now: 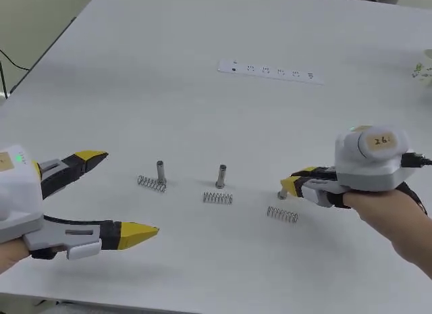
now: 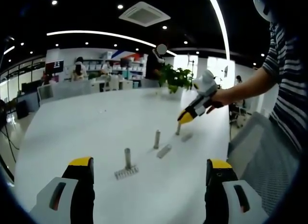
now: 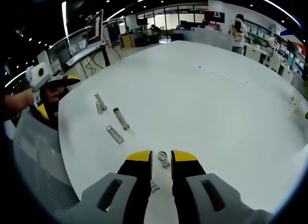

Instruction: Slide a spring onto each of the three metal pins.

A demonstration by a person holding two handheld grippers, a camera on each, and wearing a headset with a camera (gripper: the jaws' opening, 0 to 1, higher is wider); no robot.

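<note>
**On the tabletop, three pins stand bare, each with a spring at its foot**

Across the near part of the white tabletop (image 1: 202, 30), three short metal pins stand upright in a row: the left pin (image 1: 160, 171), the middle pin (image 1: 221, 175) and the right pin (image 1: 282, 192). A loose coil lies flat just beside each. The left spring (image 1: 151, 184) is at 7 o'clock of its pin, while the middle spring (image 1: 217, 198) and the right spring (image 1: 282, 215) are at 6 o'clock. None is threaded yet.

The springs look light, thin-wired and easily squashed, and they will probably roll or skid. A gentle hold near one end should leave the other end free to go over a pin top. The pins look stiff but likely to tip.

The right tool (image 3: 162, 157) is narrow, with a jaw on either side of the right pin. Whether it pinches the pin, I cannot tell. The left tool (image 1: 116, 192) is wide and holds nothing, at 9 o'clock of the row. A power strip (image 1: 270, 71) lies well apart at 12 o'clock.
</note>
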